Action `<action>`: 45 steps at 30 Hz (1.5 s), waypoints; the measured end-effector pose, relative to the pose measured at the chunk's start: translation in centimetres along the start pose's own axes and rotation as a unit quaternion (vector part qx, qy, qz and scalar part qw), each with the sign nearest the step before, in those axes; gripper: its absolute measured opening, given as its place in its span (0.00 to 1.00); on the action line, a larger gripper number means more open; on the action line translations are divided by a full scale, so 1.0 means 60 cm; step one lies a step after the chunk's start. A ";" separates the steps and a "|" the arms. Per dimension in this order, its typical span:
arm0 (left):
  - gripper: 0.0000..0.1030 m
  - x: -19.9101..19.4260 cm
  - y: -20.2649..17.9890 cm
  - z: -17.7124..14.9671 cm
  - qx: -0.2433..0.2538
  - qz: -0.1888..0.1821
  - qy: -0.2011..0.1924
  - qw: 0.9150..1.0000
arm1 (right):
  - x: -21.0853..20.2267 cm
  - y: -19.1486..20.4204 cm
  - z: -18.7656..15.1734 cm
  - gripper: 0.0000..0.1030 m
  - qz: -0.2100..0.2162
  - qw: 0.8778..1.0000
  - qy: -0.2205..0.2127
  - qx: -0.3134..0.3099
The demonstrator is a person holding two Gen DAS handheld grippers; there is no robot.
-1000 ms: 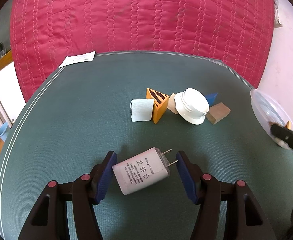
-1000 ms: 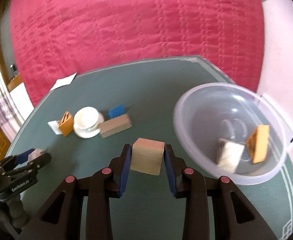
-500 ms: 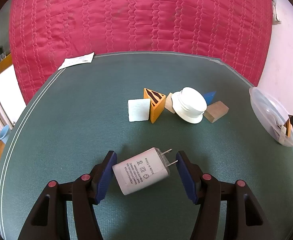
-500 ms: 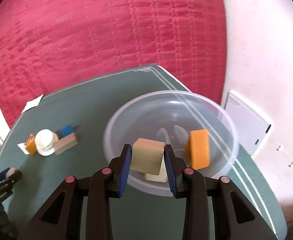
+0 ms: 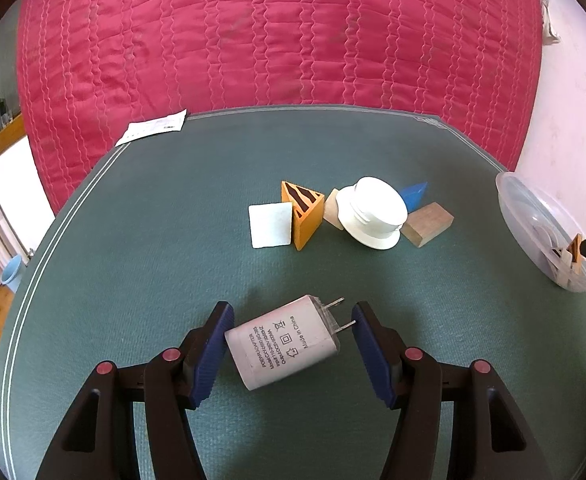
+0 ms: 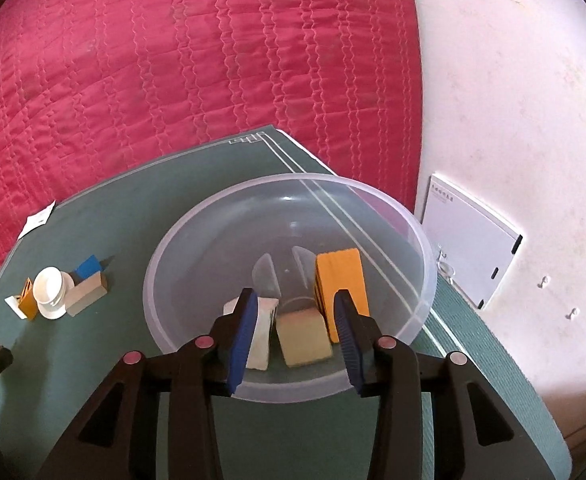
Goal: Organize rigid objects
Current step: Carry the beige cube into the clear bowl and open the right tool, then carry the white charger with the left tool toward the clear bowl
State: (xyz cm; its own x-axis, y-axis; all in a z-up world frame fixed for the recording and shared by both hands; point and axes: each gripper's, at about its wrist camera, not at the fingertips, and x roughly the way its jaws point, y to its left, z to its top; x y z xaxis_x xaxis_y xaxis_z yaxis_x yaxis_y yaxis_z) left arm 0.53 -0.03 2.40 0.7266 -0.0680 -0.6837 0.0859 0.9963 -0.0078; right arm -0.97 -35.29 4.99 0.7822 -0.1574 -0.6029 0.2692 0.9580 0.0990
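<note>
Bare green mat [image 5: 133,264] around the block cluster [image 5: 349,216]; clear bowl [image 6: 289,280] crowding the right corner.

My landmark is the clear plastic bowl [image 6: 289,264] on the green mat. Inside it lie three pieces: a pale wooden block [image 6: 303,335] flat on the bottom, an orange block [image 6: 339,280] standing on edge just beside it on the right, and a whitish block [image 6: 261,338] upright on its left. Well apart to the bowl's left sits a cluster: a white cap [image 5: 375,213], a tan wooden block [image 5: 428,224], a blue wedge [image 5: 413,195], an orange striped wedge [image 5: 303,213] and a white square tile [image 5: 271,225]. Farther off still, a white power adapter [image 5: 283,346] lies on its side, prongs pointing toward the bowl.
</note>
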 end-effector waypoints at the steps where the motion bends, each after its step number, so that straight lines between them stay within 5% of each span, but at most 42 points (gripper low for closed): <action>1: 0.62 0.000 -0.001 0.000 0.000 0.000 0.000 1.000 | -0.001 0.000 -0.002 0.40 0.000 1.000 -0.001 0.000; 14: 0.62 0.000 -0.044 0.010 0.012 -0.014 0.003 1.000 | -0.016 -0.005 -0.016 0.59 -0.012 0.999 -0.024 0.020; 32: 0.62 -0.007 -0.164 0.059 0.069 -0.059 -0.016 0.996 | -0.036 -0.022 -0.023 0.62 -0.003 0.998 -0.046 0.053; 45: 0.62 0.015 -0.285 0.109 0.103 -0.132 -0.030 0.985 | -0.050 -0.030 -0.028 0.66 -0.013 0.995 -0.066 0.072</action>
State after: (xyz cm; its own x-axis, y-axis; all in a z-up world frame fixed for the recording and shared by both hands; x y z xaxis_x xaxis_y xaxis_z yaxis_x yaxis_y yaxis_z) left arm 4.19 -17.48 6.68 0.6984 -0.3332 -0.6334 0.4097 0.9118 -0.0279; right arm -4.73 -36.17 5.30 0.8386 -0.2209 -0.4979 0.3601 0.9106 0.2026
